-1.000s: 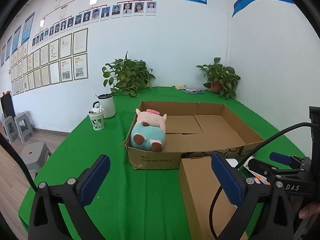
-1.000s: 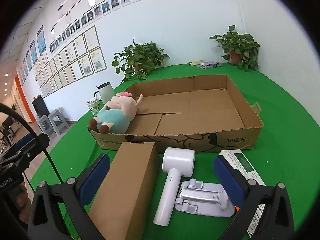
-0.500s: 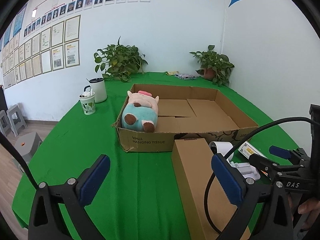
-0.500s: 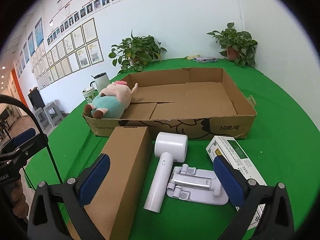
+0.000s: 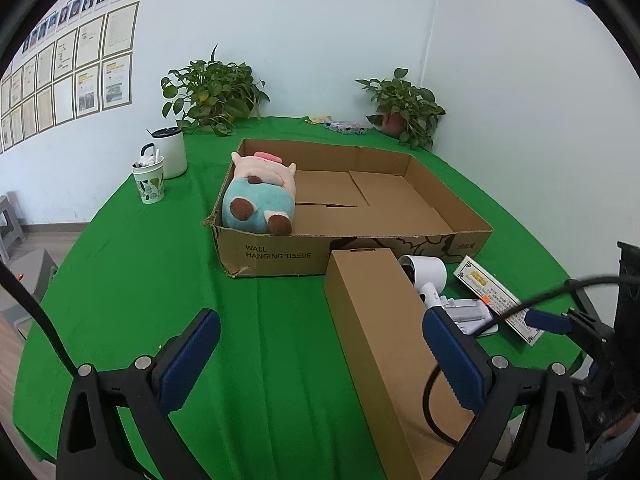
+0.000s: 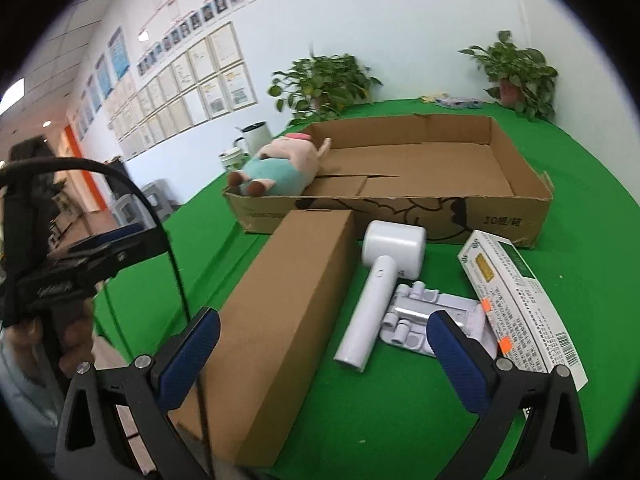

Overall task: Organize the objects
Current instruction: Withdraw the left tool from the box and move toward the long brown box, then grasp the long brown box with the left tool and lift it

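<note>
- My right gripper (image 6: 322, 350) hangs with its blue pads spread wide and nothing between them. Over the last second it has dropped closer to the loose things on the table (image 6: 580, 208), which now fill the lower half of its view.
- My left gripper (image 5: 320, 354) is just as wide apart and empty. It has tipped down and swung a little to 3 o'clock, so the long brown box (image 5: 384, 336) now sits under its right pad.
- I read this as both grippers closing in for the next pick, with no grasp begun.
- In the right wrist view the long brown box (image 6: 280, 312) lies flat from 7 o'clock to 12 o'clock, its far end touching or nearly touching the front wall of the open cardboard tray (image 6: 516, 188).
- The white hair dryer (image 6: 380, 280) lies just beside it at 3 o'clock, handle towards me, barrel crosswise at the far end near the tray wall.
- The grey folding stand (image 6: 424, 316) rests against the dryer handle; the white and green carton (image 6: 516, 300) runs from 5 o'clock to 11 o'clock beside it.
- The plush pig (image 5: 260, 196) already lies in the tray's left end, feet towards me, head towards 12 o'clock; the rest of the tray is bare.
- Four things are left to put away, by my count.
</note>
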`<act>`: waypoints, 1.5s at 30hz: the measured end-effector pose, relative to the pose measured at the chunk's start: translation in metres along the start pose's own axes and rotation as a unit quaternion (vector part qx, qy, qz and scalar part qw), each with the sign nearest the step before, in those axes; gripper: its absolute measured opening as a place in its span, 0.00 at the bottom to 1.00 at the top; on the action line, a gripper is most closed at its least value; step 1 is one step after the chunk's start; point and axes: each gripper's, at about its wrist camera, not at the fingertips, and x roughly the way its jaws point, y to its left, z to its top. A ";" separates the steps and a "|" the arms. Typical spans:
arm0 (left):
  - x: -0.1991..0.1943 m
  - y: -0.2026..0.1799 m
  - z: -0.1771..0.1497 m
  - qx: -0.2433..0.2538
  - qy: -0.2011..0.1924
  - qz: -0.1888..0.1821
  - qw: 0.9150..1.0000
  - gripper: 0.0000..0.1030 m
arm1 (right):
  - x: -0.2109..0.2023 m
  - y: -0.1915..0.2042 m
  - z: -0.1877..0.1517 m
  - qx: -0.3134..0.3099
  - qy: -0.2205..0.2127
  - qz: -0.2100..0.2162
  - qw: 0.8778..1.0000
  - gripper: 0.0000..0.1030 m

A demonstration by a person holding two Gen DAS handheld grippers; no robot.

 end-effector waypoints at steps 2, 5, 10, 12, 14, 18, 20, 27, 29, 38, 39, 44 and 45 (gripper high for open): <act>-0.007 0.010 0.002 -0.010 0.003 -0.011 1.000 0.99 | -0.009 0.017 -0.004 -0.035 0.013 0.034 0.999 1.00; -0.013 0.020 0.007 -0.015 0.002 -0.010 1.000 0.99 | -0.007 0.048 -0.007 -0.074 0.031 0.048 0.996 1.00; 0.009 0.031 0.008 -0.038 0.041 -0.036 0.998 0.98 | 0.022 0.069 -0.017 -0.054 0.060 0.010 0.997 1.00; 0.014 0.035 0.009 -0.043 0.052 -0.040 0.997 0.97 | 0.017 0.068 -0.020 -0.033 0.070 0.063 0.995 1.00; 0.008 0.045 0.013 -0.056 0.039 -0.036 0.997 0.97 | 0.001 0.074 -0.023 -0.052 0.064 0.104 0.991 1.00; -0.017 0.065 0.027 -0.086 0.004 -0.035 0.996 0.97 | -0.023 0.092 -0.031 -0.083 0.067 0.189 0.976 1.00; -0.025 0.068 0.030 -0.090 -0.004 -0.034 0.995 0.97 | -0.026 0.101 -0.035 -0.080 0.069 0.223 0.969 1.00; 0.010 0.051 0.007 -0.073 0.078 -0.057 0.993 0.97 | 0.004 0.107 -0.039 -0.073 0.061 0.044 0.995 1.00; 0.029 0.046 -0.002 -0.076 0.102 -0.078 0.989 0.97 | 0.017 0.098 -0.043 -0.069 0.066 -0.045 0.994 1.00; 0.091 0.024 -0.033 -0.069 0.176 -0.132 0.973 0.90 | 0.046 0.100 -0.049 -0.033 0.111 -0.111 0.987 1.00; 0.093 0.023 -0.037 -0.069 0.180 -0.137 0.972 0.90 | 0.055 0.098 -0.049 -0.029 0.119 -0.120 0.985 1.00; 0.095 0.020 -0.050 -0.084 0.191 -0.169 0.963 0.90 | 0.057 0.091 -0.057 -0.019 0.131 -0.117 0.984 0.87; 0.095 0.017 -0.055 -0.088 0.193 -0.173 0.962 0.90 | 0.053 0.091 -0.060 -0.024 0.129 -0.123 0.984 0.86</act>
